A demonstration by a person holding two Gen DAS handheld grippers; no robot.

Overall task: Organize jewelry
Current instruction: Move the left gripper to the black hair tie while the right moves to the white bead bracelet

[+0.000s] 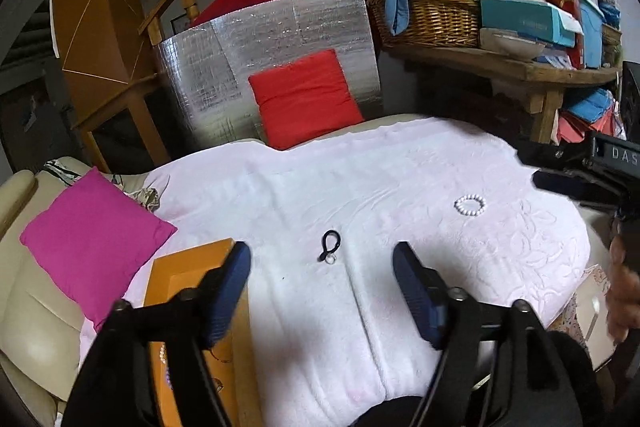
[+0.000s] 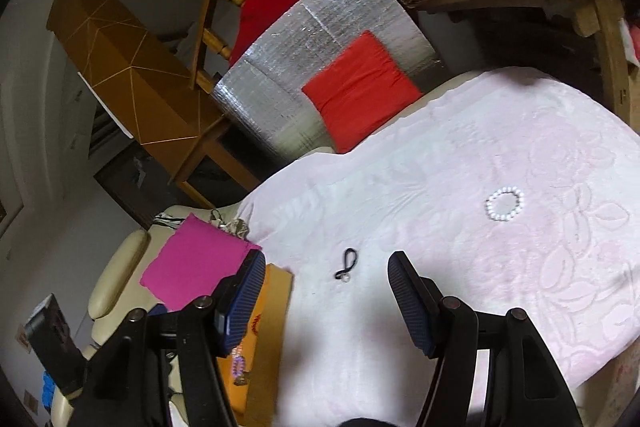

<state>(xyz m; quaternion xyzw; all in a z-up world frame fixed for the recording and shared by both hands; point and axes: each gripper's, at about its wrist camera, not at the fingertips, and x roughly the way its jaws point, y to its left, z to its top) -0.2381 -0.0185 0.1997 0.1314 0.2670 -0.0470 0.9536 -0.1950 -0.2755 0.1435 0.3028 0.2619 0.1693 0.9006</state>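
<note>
Both grippers are hovering above the pale pink blanket (image 1: pixel 400 187) with their jaws spread apart and nothing between them: the left gripper (image 1: pixel 322 285) and the right gripper (image 2: pixel 326 285). A white bead bracelet (image 2: pixel 505 204) is lying on the blanket, well apart from a small black cord loop (image 2: pixel 347 269). An orange box (image 1: pixel 188 267) is sitting at the blanket's left edge beside a pink cushion (image 1: pixel 94 239).

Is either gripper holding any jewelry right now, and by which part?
Nothing is held. The left gripper and right gripper are both open; the black cord piece and white bead bracelet lie on the blanket.
</note>
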